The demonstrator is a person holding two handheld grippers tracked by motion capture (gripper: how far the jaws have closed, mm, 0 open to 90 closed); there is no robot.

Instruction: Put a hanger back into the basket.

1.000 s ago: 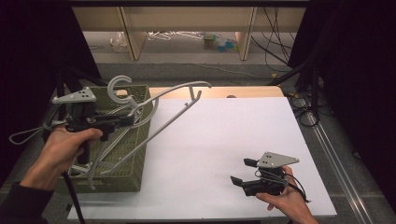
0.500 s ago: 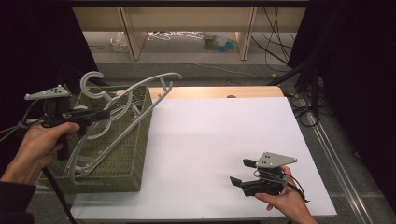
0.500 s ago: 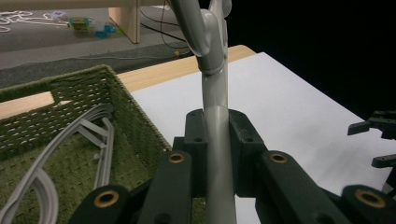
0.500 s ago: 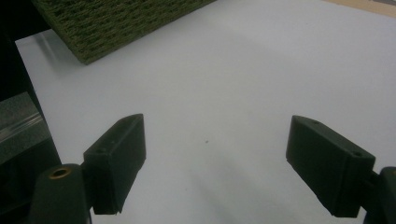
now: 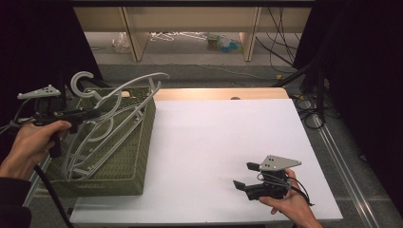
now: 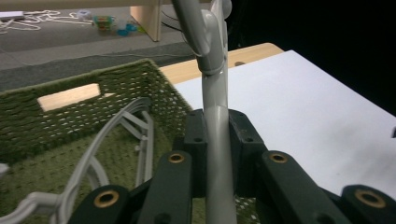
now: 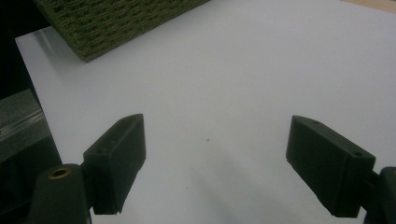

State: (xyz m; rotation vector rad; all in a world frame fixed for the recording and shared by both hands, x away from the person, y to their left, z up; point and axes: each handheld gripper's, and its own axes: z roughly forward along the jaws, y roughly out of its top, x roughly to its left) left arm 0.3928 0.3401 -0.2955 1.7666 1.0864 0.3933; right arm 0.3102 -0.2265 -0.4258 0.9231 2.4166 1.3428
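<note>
Grey plastic hanger (image 5: 114,114), clamped in the left gripper (image 6: 217,140), has swung from over the white surface (image 5: 223,142) to above the green basket (image 5: 138,156), suggesting stowing; right gripper (image 7: 215,140) rests wide open, empty.

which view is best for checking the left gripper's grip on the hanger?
Left gripper view: the jaws are shut on the grey hanger bar, seen close up. The high view shows the left gripper holding the hanger over the green basket, too small for contact detail.
</note>
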